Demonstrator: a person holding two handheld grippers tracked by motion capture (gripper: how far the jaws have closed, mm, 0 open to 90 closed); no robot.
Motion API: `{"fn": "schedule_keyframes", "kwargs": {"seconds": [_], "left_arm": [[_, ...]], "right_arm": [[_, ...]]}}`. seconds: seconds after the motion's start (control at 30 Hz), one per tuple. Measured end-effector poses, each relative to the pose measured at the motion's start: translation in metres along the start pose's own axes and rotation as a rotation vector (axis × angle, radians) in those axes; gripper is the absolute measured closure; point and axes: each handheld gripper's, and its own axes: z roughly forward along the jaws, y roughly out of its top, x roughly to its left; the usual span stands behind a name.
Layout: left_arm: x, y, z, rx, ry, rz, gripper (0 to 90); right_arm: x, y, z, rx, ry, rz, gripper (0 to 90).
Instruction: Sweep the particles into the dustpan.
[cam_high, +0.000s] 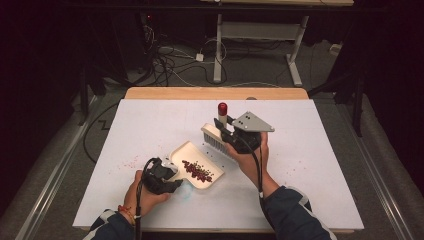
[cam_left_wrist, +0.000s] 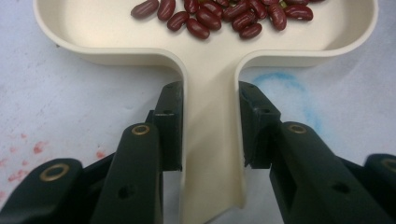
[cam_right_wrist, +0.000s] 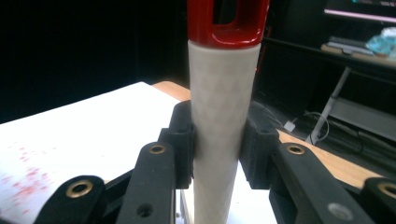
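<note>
L to R, high view. Worktop (cam_high: 310, 170): white sheet over a wooden top, wood edge visible at far side. Faint red specks on sheet, L of centre.

L hand-held gripper (cam_high: 172, 176): near front edge, L of centre, held in person's L hand (cam_high: 142, 192). Jaws closed on handle of dustpan (cam_high: 186, 150). L gripper view: both pads press the handle sides of the dustpan (cam_left_wrist: 210, 140), one per side, handle running straight between them. Dustpan is cream, lies flat on worktop, open mouth pointing away and L. Beans (cam_high: 197, 171): dark red, heaped in the pan's rear half near the handle; same beans (cam_left_wrist: 224, 14) sit just past the handle root in the L gripper view. Blue smudge on sheet just R of handle.

Brush (cam_high: 216, 136): immediately R of and behind dustpan, white bristle head low near worktop, handle upright w/ red cap on top. Whether bristles touch sheet: cannot tell.

R hand-held gripper (cam_high: 227, 131): R of centre, in person's R hand (cam_high: 252, 155), grey plate on top. Jaws closed on brush handle. R gripper view: pads clamp the white handle of the brush (cam_right_wrist: 219, 116) on both sides, below the red cap.

Both sleeves dark blue, entering from bottom edge.
</note>
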Motion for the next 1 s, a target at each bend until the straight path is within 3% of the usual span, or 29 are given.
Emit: {"fn": "schedule_keyframes", "kwargs": {"seconds": [0.17, 0.27, 0.4, 0.53, 0.63, 0.77, 0.87, 1.0], "left_arm": [[0.002, 0.000, -0.001, 0.002, 0.006, 0.004, 63.9], [0.005, 0.000, -0.002, 0.006, 0.010, -0.001, 63.9], [0.007, 0.000, -0.001, 0.011, 0.006, 0.000, 63.9], [0.007, 0.002, -0.002, 0.017, 0.006, 0.004, 63.9], [0.007, 0.002, -0.002, 0.019, 0.003, 0.003, 64.0], [0.006, 0.003, -0.002, 0.025, 0.007, 0.009, 64.0], [0.006, 0.003, -0.001, 0.029, 0.004, 0.010, 64.0], [0.004, 0.003, -0.002, 0.037, 0.010, 0.028, 64.0]], "right_arm": [[-0.010, -0.009, 0.015, 0.018, -0.046, 0.011, 69.9], [-0.010, -0.009, 0.021, 0.008, -0.053, -0.023, 69.8], [-0.002, -0.011, 0.019, -0.001, 0.040, -0.023, 69.8], [0.014, -0.012, 0.013, 0.001, 0.131, -0.075, 69.6], [0.017, -0.013, 0.007, -0.013, 0.189, -0.053, 69.7], [0.021, -0.014, -0.002, -0.023, 0.227, -0.063, 69.8], [0.021, -0.012, -0.010, -0.051, 0.255, -0.043, 69.9], [0.022, -0.008, -0.020, -0.081, 0.234, -0.052, 69.9]]}}
